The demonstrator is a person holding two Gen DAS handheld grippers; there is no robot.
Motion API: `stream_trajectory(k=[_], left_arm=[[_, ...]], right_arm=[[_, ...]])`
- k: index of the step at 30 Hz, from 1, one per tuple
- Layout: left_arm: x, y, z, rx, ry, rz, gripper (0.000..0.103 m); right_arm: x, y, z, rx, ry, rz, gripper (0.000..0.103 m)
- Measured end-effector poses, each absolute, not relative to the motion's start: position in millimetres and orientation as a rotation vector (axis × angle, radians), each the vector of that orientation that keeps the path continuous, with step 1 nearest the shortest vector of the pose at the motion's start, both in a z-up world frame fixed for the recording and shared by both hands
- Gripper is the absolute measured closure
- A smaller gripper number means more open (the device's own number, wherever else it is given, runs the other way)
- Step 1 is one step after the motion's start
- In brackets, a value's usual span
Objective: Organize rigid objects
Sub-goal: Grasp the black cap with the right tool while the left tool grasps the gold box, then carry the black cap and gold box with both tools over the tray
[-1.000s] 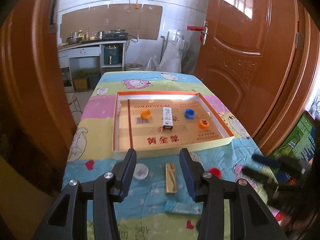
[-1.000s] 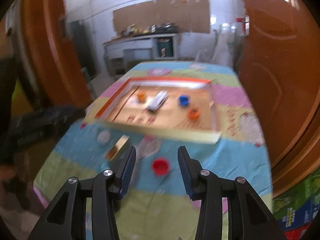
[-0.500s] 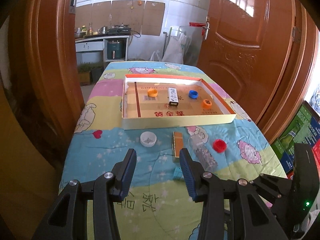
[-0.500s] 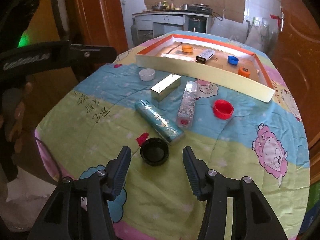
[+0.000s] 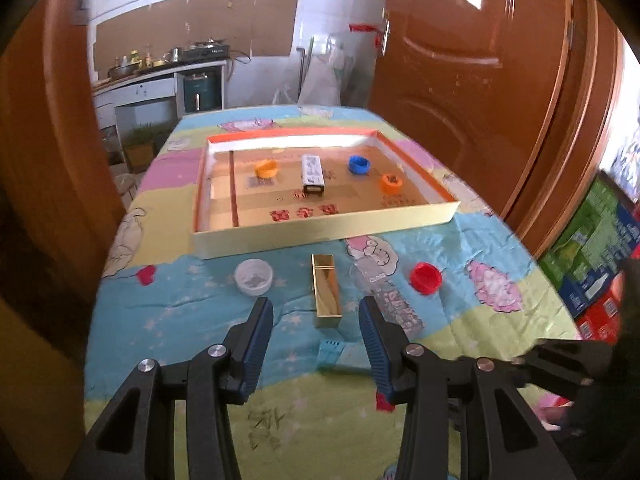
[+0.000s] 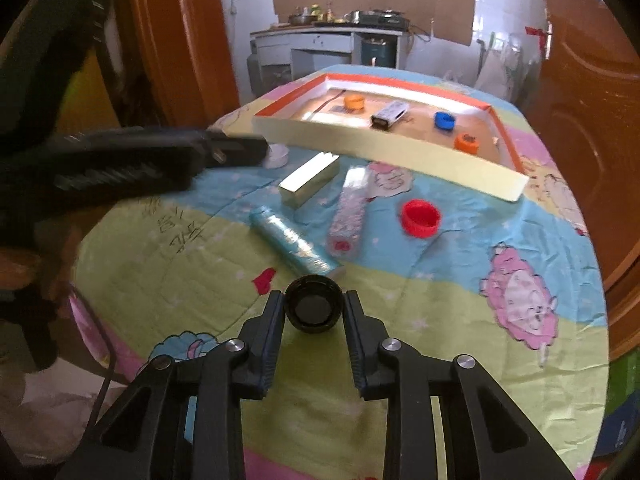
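The black cap (image 6: 314, 307) lies on the green part of the cloth (image 6: 440, 320), near the front edge of the table, and the right gripper (image 6: 314, 310) has just been closing around it. Its two fingers (image 6: 272, 320) now press on both sides of the cap. Just behind the cap lies a teal tube (image 6: 292, 240), and beside that a clear glitter tube (image 6: 348, 208) and a gold box (image 6: 310, 178). A red cap (image 6: 420, 218) sits to the right, apart from them. A white cap (image 5: 254, 277) stands near the front wall of the tray (image 5: 320, 234). Inside the tray are an orange cap (image 5: 267, 168), a small white box (image 5: 313, 174), a blue cap (image 5: 359, 165) and a second orange cap (image 5: 391, 183). The left gripper (image 5: 316, 332) hangs over the cloth with its fingers spread and nothing between them; the gold box lies just ahead of it.
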State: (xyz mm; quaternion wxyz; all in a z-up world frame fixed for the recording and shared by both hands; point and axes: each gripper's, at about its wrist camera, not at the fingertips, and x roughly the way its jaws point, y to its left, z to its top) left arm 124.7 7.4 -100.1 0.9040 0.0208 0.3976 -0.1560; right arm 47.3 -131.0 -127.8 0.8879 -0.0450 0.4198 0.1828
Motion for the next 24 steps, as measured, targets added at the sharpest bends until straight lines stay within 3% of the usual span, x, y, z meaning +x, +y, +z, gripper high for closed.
stream_trajectory(k=[10,12,17,24], left_arm=[[160.1,-24.0,-131.2,0.072,0.926,-0.34,0.064],[165.6,-26.3,-137.5,0.081,0.941,-0.324,0.074],[171.7,-24.9,-145.1,0.087,0.948,-0.3,0.085],[167.3,-13.9,-136.8,0.021,0.921,-0.327,0.085]], right_arm=[[43.9,-159.4,-118.3,-0.028,0.849,0.343,0.073],[44.0,-164.3,-119.4,-0.017,0.85,0.337,0.073],[46.6,-172.6,-121.8,0.012,0.855,0.328,0.073],[52.4,-180.1,-119.9,0.051,0.846,0.319,0.073]])
